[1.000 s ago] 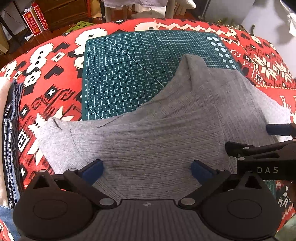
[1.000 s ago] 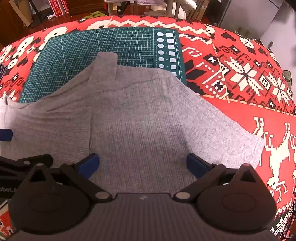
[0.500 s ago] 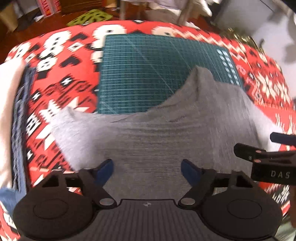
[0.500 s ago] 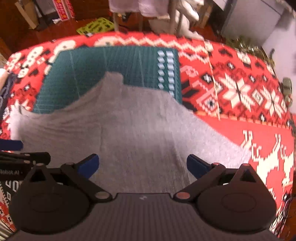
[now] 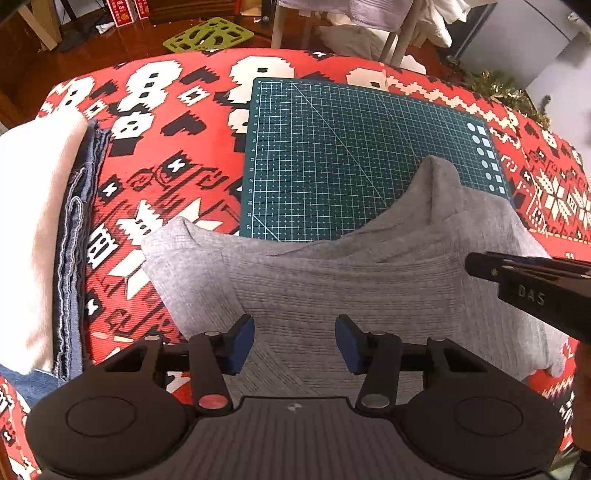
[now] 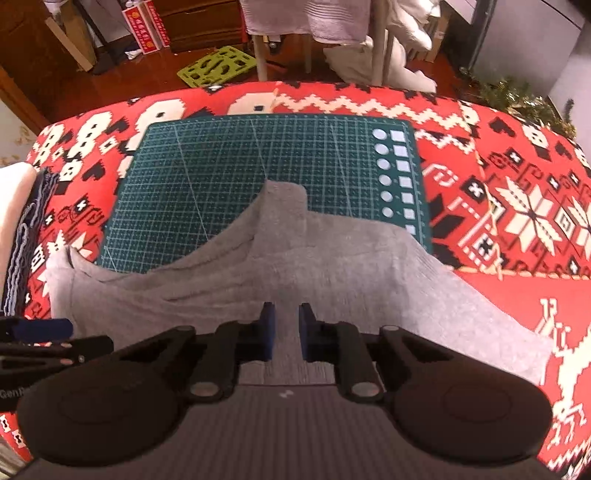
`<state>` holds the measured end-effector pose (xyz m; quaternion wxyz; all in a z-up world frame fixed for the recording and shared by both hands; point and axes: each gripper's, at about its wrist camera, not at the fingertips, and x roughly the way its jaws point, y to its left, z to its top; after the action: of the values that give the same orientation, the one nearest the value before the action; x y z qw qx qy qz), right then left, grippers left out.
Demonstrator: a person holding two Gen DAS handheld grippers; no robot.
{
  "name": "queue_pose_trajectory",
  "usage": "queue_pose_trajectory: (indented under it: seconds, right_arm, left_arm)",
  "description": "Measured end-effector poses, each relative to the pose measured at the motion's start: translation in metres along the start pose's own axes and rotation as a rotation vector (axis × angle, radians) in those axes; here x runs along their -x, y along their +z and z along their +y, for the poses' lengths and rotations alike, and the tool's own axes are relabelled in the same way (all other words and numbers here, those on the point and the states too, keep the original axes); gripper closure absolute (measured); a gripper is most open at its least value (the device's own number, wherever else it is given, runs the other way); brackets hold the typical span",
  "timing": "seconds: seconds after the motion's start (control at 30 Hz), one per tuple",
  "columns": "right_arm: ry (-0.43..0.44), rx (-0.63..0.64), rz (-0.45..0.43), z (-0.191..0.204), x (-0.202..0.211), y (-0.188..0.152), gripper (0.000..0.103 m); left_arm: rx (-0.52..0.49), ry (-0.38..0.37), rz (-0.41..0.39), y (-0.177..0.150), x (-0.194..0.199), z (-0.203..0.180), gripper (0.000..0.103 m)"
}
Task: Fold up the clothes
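Note:
A grey knit garment [image 5: 332, 280] [image 6: 332, 266] lies spread across the near half of the green cutting mat [image 5: 351, 155] [image 6: 258, 166] and the red patterned tablecloth [image 5: 166, 177]. A narrow strap end points toward the far side. My left gripper [image 5: 294, 341] hovers over the garment's near left part, with its blue pads a hand's width apart and nothing between them. My right gripper [image 6: 284, 332] is over the garment's near middle, its jaws drawn in to a narrow gap filled with grey cloth. The right gripper [image 5: 517, 277] also shows side-on in the left wrist view.
Folded clothes, white on top of blue denim [image 5: 33, 229], are stacked at the left edge of the table. Beyond the far edge are chair legs with hanging cloth [image 6: 314, 22], a green perforated board [image 6: 218, 66] on the floor, and wooden furniture.
Both grippers have pulled back and up, so more of the table shows. The left jaws narrowed partway. The right jaws closed from wide open to a narrow gap. The garment keeps its shape.

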<state>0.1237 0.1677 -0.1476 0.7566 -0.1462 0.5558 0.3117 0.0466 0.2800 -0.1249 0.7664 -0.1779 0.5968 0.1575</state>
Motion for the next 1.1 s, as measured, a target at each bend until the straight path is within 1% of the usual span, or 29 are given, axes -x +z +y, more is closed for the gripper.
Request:
queue_pose_trajectory:
  seconds: [0.1, 0.23, 0.33, 0.43, 0.57, 0.7, 0.8, 0.93, 1.03, 1.1]
  right_arm:
    - [0.042, 0.002, 0.0, 0.001, -0.003, 0.004, 0.093]
    - [0.057, -0.008, 0.035, 0.003, -0.013, 0.006, 0.094]
    - [0.093, -0.026, 0.048, 0.003, -0.015, 0.005, 0.094]
    - [0.117, -0.013, 0.068, 0.008, -0.018, 0.005, 0.097]
    - [0.116, 0.013, 0.081, 0.01, -0.019, 0.004, 0.097]
    - [0.117, -0.019, 0.087, 0.004, -0.019, 0.007, 0.092]
    - [0.121, -0.058, 0.086, -0.003, -0.02, 0.01, 0.092]
    - [0.126, -0.067, 0.071, -0.008, -0.019, 0.014, 0.091]
    - [0.147, -0.06, 0.085, -0.007, -0.023, 0.014, 0.09]
    - [0.154, -0.04, 0.086, -0.004, -0.023, 0.013, 0.1]
  left_arm:
    - [0.005, 0.003, 0.013, 0.0, -0.004, 0.0, 0.054]
    - [0.012, 0.004, 0.024, 0.001, -0.007, 0.002, 0.054]
    - [0.017, 0.001, 0.028, 0.001, -0.007, 0.004, 0.054]
    - [0.017, 0.005, 0.032, 0.002, -0.009, 0.004, 0.054]
    - [0.024, 0.002, 0.032, 0.002, -0.009, 0.006, 0.054]
    - [0.027, 0.0, 0.033, 0.002, -0.009, 0.006, 0.054]
    - [0.021, 0.001, 0.033, 0.003, -0.01, 0.005, 0.054]
    - [0.02, -0.002, 0.034, 0.002, -0.011, 0.006, 0.054]
    - [0.016, -0.002, 0.034, 0.001, -0.012, 0.005, 0.054]
    - [0.015, -0.002, 0.034, 0.001, -0.012, 0.005, 0.054]
